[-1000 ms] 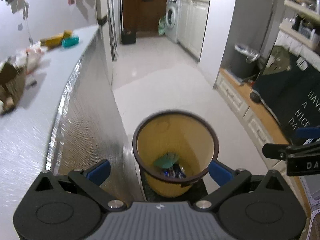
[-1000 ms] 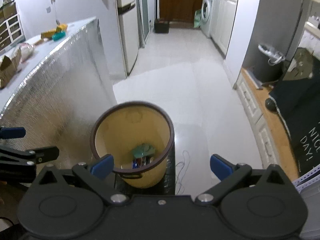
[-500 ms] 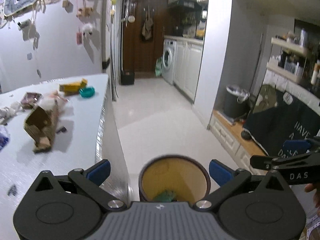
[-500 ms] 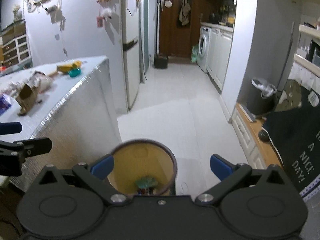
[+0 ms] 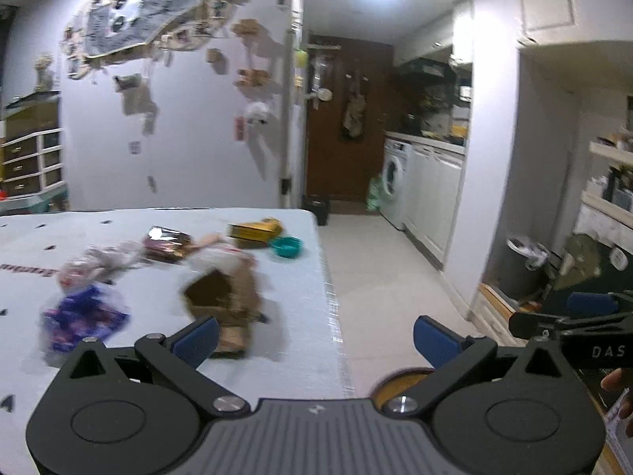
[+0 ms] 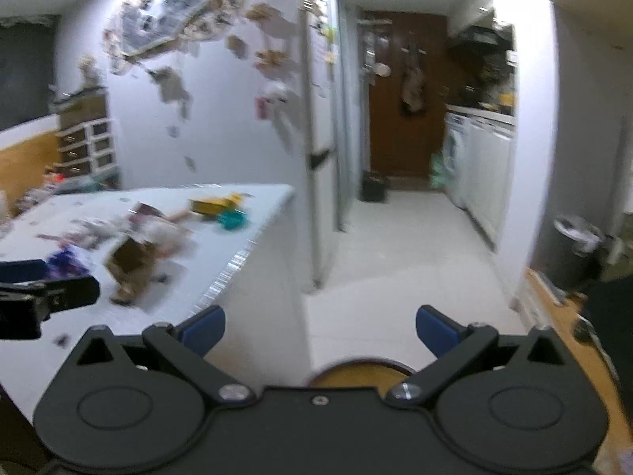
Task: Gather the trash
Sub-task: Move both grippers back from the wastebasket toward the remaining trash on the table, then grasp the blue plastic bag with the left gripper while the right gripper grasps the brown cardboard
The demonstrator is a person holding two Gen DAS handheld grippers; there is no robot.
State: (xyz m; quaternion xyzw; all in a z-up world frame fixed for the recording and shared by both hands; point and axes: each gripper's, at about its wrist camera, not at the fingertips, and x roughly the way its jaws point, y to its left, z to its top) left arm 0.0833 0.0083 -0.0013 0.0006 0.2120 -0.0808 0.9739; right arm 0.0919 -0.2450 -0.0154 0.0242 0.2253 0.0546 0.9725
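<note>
While the left wrist view looks across the white tabletop (image 5: 245, 289), the left gripper (image 5: 314, 334) hangs with its jaws spread wide and nothing between them. Its left blue pad sits over the near end of a brown cardboard box (image 5: 227, 301), which lies toward the tabletop's right edge; the right pad is out past that edge, above the floor. Six pieces of litter show on the tabletop: that box, a blue-and-purple wrapper (image 5: 85, 316) toward the near left, a pale crumpled plastic bag (image 5: 101, 263), a shiny dark packet (image 5: 168, 241), a yellow carton (image 5: 253, 230) and a teal cup (image 5: 287, 246) toward the far right corner. Only a sliver of the yellow bin (image 5: 399, 380) shows, on the floor below the right pad. At the right edge of the view the right gripper's fingers (image 5: 554, 322) reach in, with a bit of the person's hand (image 5: 617, 380) beneath.

From the right wrist view, the right gripper (image 6: 320, 330) is likewise spread apart and empty, held beyond the tabletop's right edge (image 6: 233, 269), over the floor, with the bin's rim (image 6: 360, 370) just below and between the pads. This view is blurred; the box (image 6: 132, 267), wrapper (image 6: 65, 259), carton (image 6: 211, 204) and cup (image 6: 233, 219) are recognisable, well left of the jaws. One left-gripper finger (image 6: 51, 293) enters at the left, hanging over the wrapper's near side.
</note>
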